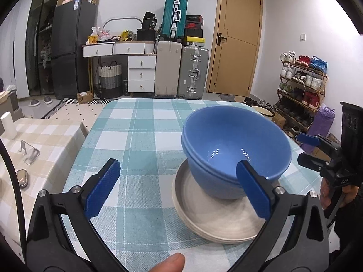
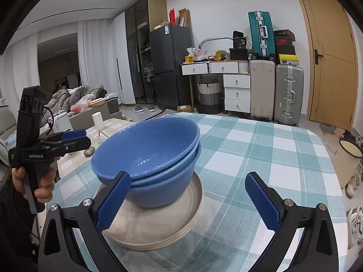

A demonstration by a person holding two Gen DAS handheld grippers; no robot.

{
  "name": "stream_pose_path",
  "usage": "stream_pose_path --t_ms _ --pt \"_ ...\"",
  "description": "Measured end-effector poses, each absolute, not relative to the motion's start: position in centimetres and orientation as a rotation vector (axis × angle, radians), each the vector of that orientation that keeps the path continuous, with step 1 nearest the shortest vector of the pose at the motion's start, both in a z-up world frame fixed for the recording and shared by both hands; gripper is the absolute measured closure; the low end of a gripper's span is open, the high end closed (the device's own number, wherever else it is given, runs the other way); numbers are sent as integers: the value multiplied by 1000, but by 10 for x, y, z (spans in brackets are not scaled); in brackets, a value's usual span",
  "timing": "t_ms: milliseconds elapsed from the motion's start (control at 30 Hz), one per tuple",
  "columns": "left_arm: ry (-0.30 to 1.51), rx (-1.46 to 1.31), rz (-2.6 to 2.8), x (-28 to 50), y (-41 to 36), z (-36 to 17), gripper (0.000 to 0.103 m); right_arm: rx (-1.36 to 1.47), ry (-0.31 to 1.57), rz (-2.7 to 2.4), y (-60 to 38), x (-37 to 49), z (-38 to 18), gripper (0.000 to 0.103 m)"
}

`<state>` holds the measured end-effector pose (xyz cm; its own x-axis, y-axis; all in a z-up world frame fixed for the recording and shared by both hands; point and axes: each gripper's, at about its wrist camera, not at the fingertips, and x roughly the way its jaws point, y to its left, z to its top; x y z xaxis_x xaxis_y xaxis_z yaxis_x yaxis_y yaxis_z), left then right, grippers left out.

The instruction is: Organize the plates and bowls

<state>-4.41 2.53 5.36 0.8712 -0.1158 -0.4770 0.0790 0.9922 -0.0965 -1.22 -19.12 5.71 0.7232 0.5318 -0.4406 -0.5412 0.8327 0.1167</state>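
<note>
Currently two nested glossy blue bowls (image 1: 236, 149) sit on stack of beige round plates (image 1: 215, 215), checked tablecloth (image 1: 136, 136). Left gripper (image 1: 177, 190) and right gripper (image 2: 188, 201) both spread, empty. Bowls likely rigid, slick, light; pinch rim.

A teal-and-white checked tablecloth (image 1: 140, 136) covers the table. Taking the black fridge (image 1: 72, 47) as landmark: just to its right stands a white drawer unit (image 1: 140, 72) with a striped woven basket (image 1: 110, 79) under its left wing; further right stand a beige suitcase (image 1: 168, 68) and a silver suitcase (image 1: 194, 72), with a teal suitcase (image 1: 175, 15) standing on top. Beyond them is a wooden door (image 1: 236, 43), and far right of the fridge a shoe rack (image 1: 301, 81). In front of the fridge, two grey slippers (image 1: 40, 100) lie on the floor.
</note>
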Motion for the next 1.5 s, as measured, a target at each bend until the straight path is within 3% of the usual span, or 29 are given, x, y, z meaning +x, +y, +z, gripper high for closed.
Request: stream_pose_path --t_ms 600,1500 --pt "437 -13 -199 -70 16 9 1 -20 425 637 -197 -45 32 0" --pt "420 -55 -238 -73 21 11 1 -39 420 665 -194 -51 32 0"
